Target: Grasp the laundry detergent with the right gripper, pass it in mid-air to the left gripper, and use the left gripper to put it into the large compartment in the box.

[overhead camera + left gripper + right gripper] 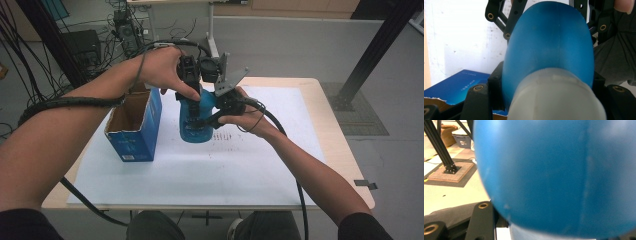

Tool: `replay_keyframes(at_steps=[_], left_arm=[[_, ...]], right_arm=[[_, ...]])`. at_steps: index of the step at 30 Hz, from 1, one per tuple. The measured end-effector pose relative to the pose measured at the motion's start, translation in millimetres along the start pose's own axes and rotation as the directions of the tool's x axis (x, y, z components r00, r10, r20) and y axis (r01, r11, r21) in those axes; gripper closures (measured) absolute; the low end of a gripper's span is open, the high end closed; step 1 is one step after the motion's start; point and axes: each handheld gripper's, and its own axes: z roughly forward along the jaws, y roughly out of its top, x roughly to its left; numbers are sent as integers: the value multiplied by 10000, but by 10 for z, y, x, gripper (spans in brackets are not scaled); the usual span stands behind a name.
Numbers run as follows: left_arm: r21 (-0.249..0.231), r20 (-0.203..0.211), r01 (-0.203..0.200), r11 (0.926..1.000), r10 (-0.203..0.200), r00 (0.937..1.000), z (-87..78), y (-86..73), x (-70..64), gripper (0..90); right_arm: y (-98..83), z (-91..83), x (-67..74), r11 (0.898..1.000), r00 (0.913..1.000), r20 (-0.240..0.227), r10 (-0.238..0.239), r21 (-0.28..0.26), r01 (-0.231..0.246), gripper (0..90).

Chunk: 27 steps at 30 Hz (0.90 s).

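A: Holding blue bottle above white sheet on table, near mid-table, off the surface as far as high view tells. Pale cap end nearest the camera in left gripper view, blue body beyond. Contents of bottle not visible.

B: Noted. Box?

A: Blue cardboard box just left of bottle, standing upright, top flaps open, brown inside showing; nothing made out within. Same box at lower left in left gripper view.

B: Grippers?

A: Left gripper clamped on bottle from above, jaws on both flanks of blue body near the cap. Right gripper clenched on bottle from the right side; blue wall pressed close against its camera, one black jaw at lower left.

B: Hands?

A: Left hand raised over bottle, forearm crossing from lower left, cable coiled around it. Right hand lower, beside bottle, forearm running in from lower right.
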Motion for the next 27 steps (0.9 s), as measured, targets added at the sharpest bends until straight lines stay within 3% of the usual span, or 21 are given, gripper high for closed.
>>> replay_keyframes(at_steps=[27], left_arm=[[115,34,137,9998,-137,9999,-30,3,-18,378]], right_arm=[[22,-2,30,10000,9999,124,-19,-2,19,415]])
